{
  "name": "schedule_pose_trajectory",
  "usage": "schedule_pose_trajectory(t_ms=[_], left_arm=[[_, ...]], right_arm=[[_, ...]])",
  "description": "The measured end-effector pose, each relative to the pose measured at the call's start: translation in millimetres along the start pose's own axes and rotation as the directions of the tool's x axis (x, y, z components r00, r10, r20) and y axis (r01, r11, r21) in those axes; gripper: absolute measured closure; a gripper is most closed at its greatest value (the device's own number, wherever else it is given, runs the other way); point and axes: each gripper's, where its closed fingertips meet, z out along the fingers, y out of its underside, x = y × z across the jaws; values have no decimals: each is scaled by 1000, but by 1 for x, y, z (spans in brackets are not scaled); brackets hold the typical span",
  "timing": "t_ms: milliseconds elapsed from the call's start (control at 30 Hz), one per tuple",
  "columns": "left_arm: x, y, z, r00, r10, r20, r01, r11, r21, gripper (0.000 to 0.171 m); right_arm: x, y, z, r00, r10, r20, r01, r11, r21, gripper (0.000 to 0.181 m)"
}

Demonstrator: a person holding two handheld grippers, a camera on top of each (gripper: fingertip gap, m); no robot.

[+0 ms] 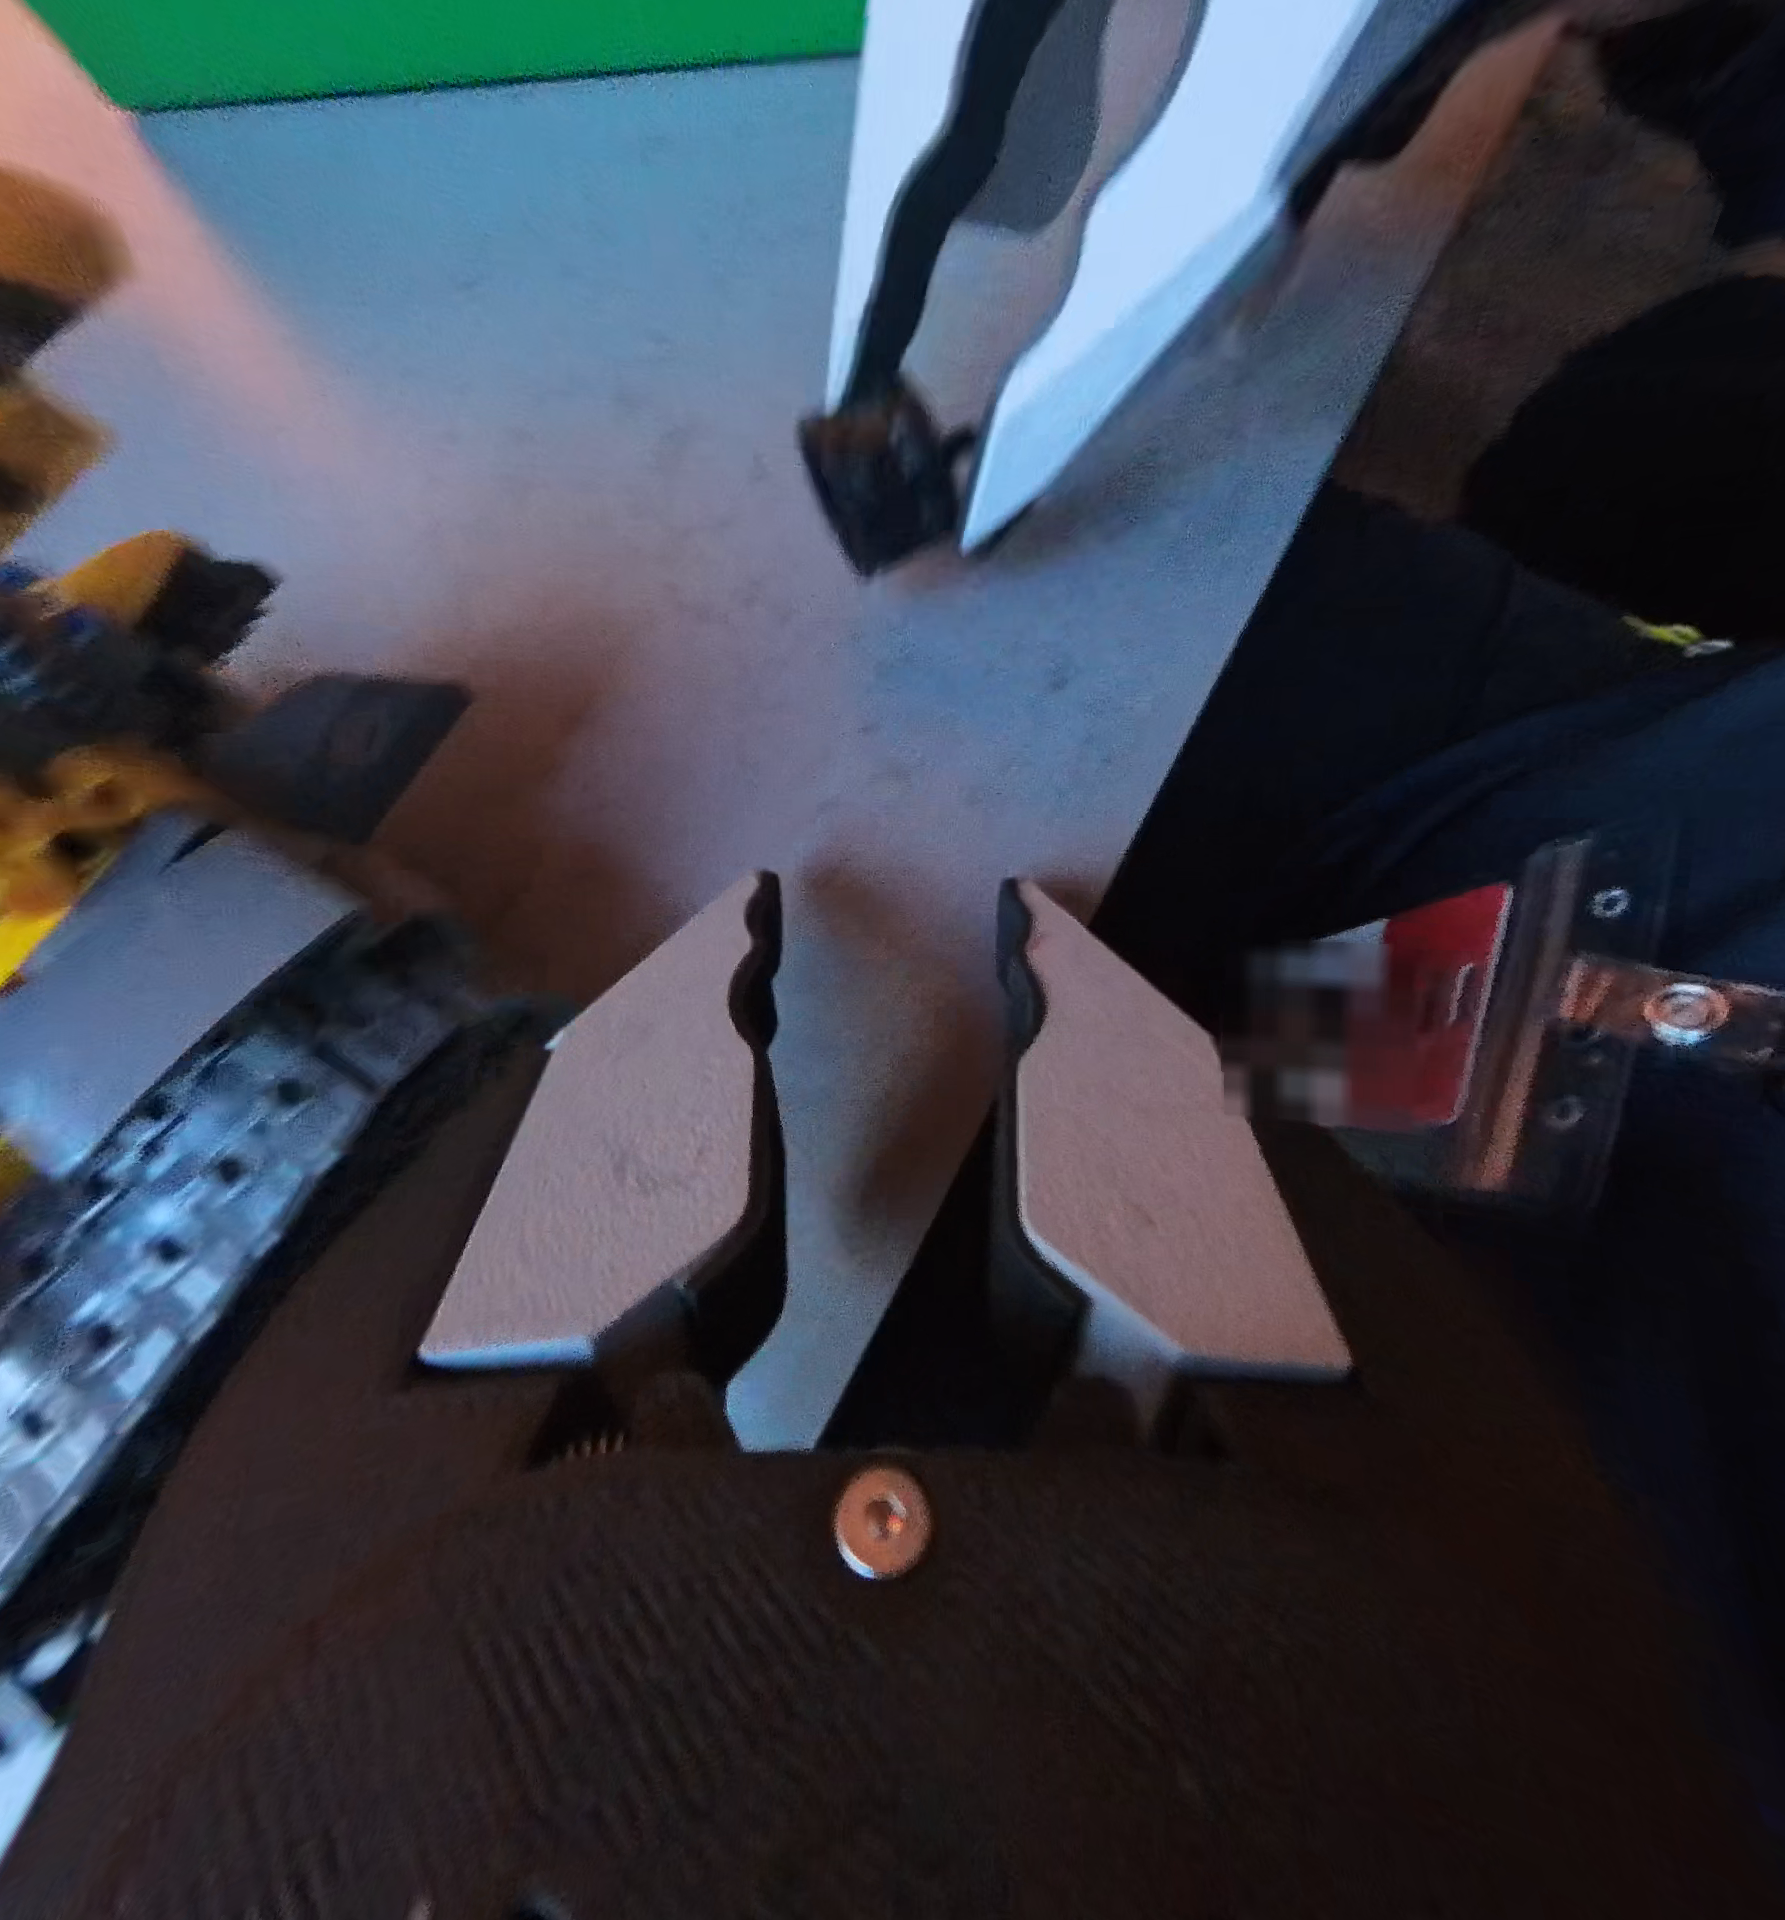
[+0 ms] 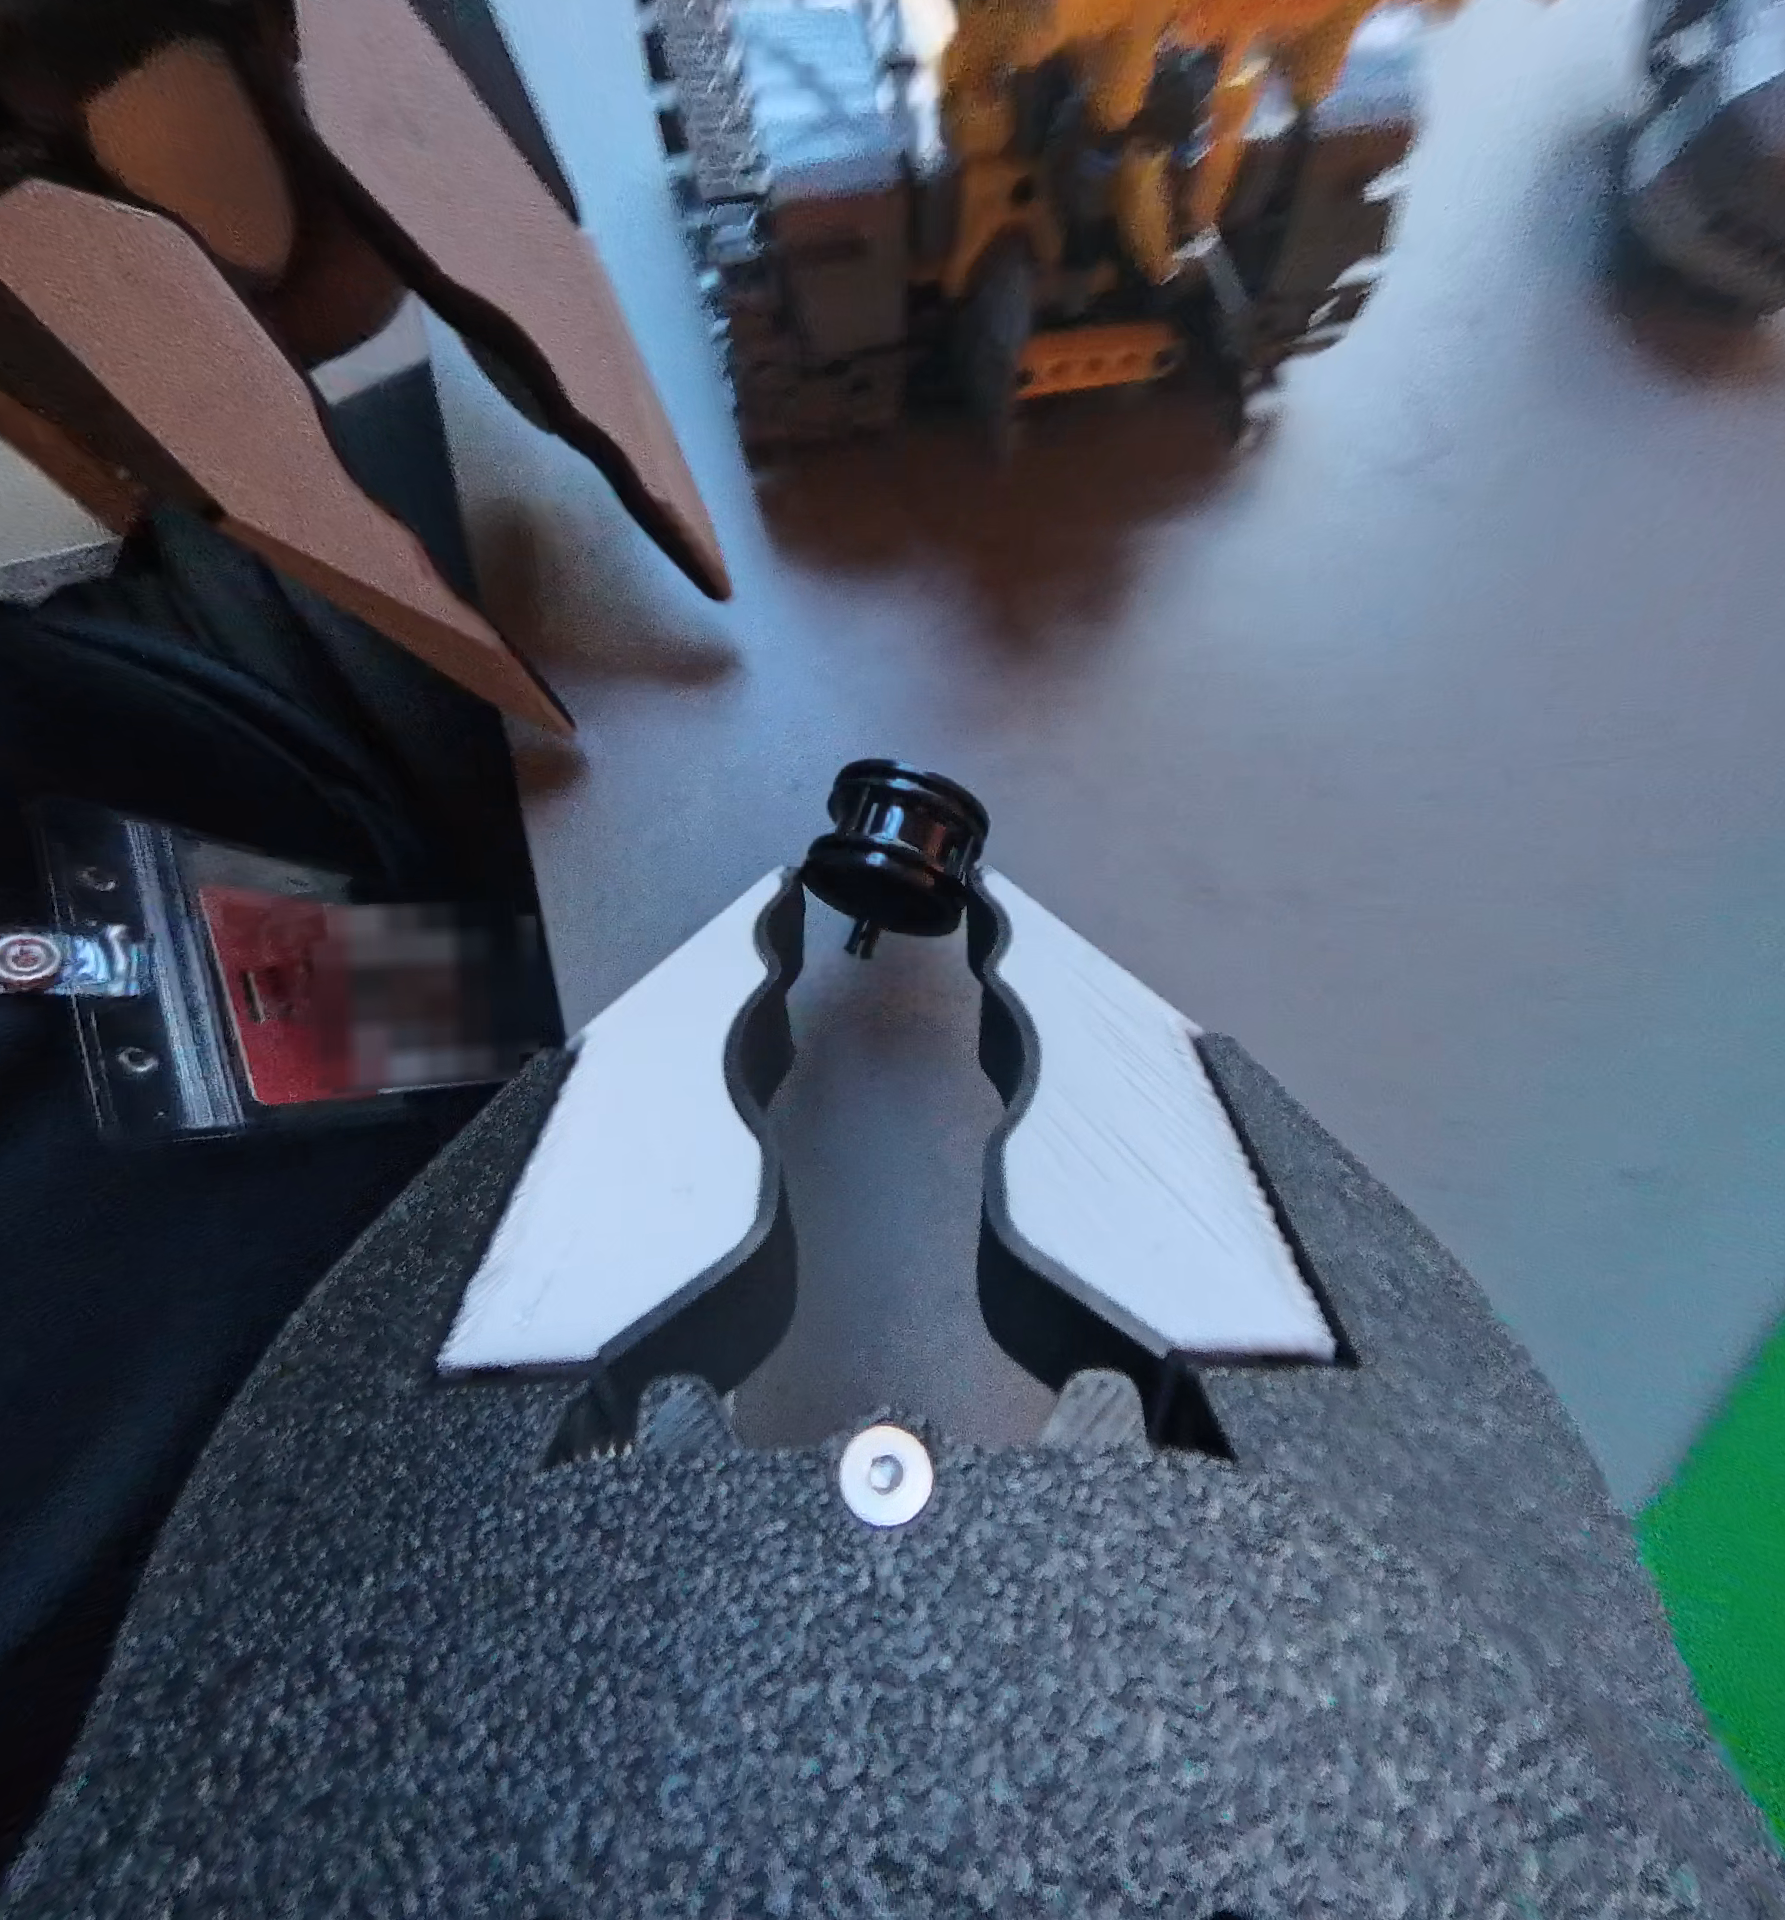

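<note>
Starting with the left wrist view: we see the left gripper (image 1: 888, 894) spread apart and empty, hovering low over the pale grey table (image 1: 555, 364), right by the table's near edge; beyond that edge are dark clothing and a clear badge holder with a red card (image 1: 1439, 1018). Ahead, the right gripper (image 1: 929, 499) comes in from above with the small black glossy plastic spool-shaped wheel hub (image 1: 872, 488) pinched at its tips. Left of us sits a blurred yellow-and-black brick-built toy vehicle (image 1: 46, 665) with a grey studded track or panel (image 1: 140, 1195) beside it. A green strip (image 1: 452, 47) lies at the table's far side.

Right wrist view: we see the right gripper (image 2: 888, 883) clenched on the wheel hub (image 2: 893, 847), caught only at the very fingertips across its lower flange, with a thin pin poking out beneath. We judge it light, rigid and slick; the hold looks shallow, so it could twist or pop out, and a grip across the grooved waist would seat better. The left gripper (image 2: 649, 655) sits near, up left. The toy vehicle (image 2: 1096, 239) stands well ahead, with bare table in between giving open room; a dark blurred object (image 2: 1740, 156) sits far right.
</note>
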Motion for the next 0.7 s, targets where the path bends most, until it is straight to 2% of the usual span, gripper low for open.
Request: schedule_pose_trajectory(t_ms=[67,133,167,267,367,400,467,700], left_arm=[[-18,2,-15,998,-22,62,21,1000,14,134],[-32,3,-29,993,-54,101,51,998,37,135],[-37,3,-34,991,-75,113,69,996,51,137],[-40,8,-36,985,-148,94,141,987,79,140],[-29,15,-28,985,-153,80,146,985,87,140],[-25,20,-25,989,-123,84,117,991,69,139],[-24,27,-21,989,-74,130,69,997,40,139],[-17,20,-16,991,-59,121,47,994,100,141]], right_arm=[[16,-6,-13,999,-20,-43,19,1000,-22,153],[27,-2,-22,992,-106,-71,94,984,-151,153],[26,3,-25,991,-131,-32,119,962,-246,153],[29,23,-30,987,-139,74,158,845,-510,153],[34,37,-19,987,-128,98,161,744,-648,152],[33,38,-12,986,-129,103,165,739,-653,151],[27,35,1,989,-98,109,144,776,-614,151],[27,34,1,999,22,43,-4,922,-387,151]])
